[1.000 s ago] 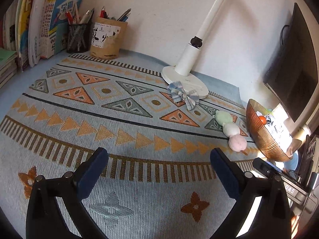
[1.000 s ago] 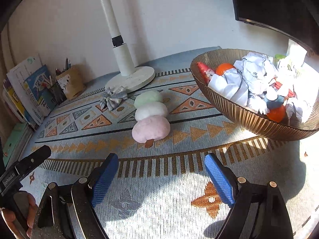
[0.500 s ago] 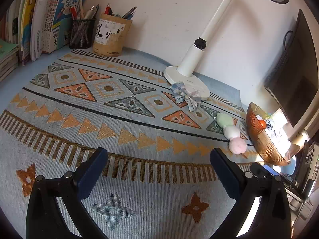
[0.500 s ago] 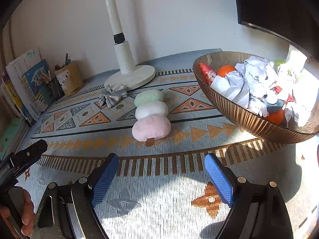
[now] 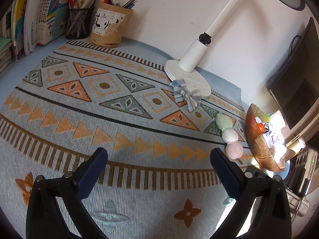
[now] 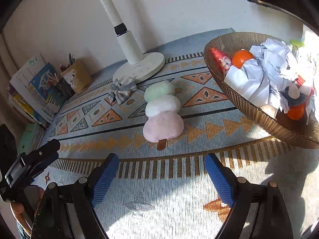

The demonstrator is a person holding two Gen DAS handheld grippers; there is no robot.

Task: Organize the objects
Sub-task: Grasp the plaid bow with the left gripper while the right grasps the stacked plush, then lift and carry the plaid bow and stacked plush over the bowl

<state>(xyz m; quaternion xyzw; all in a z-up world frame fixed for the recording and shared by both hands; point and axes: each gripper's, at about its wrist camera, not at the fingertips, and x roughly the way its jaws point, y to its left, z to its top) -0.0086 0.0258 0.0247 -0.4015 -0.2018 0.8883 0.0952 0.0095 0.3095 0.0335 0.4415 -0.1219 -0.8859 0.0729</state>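
Note:
A plush dango skewer (image 6: 162, 109) of green, white and pink balls lies on the patterned mat, just ahead of my open, empty right gripper (image 6: 160, 162). It also shows at the right in the left wrist view (image 5: 229, 132). A plaid fabric bow (image 6: 121, 91) lies by the lamp base, also in the left wrist view (image 5: 186, 95). A brown ribbed bowl (image 6: 257, 115) at the right holds crumpled paper, oranges and small toys. My left gripper (image 5: 158, 159) is open and empty over the mat's front, far from both objects.
A white desk lamp (image 5: 191, 67) stands at the back. Two pen holders (image 5: 110, 26) and upright books (image 5: 35, 16) line the back left. A dark monitor (image 5: 295, 87) stands at the right. The left gripper (image 6: 37, 159) shows at the right view's left edge.
Both grippers have moved forward a little over the mat; the dango, bow and lamp look closer. Nothing was taken hold of.

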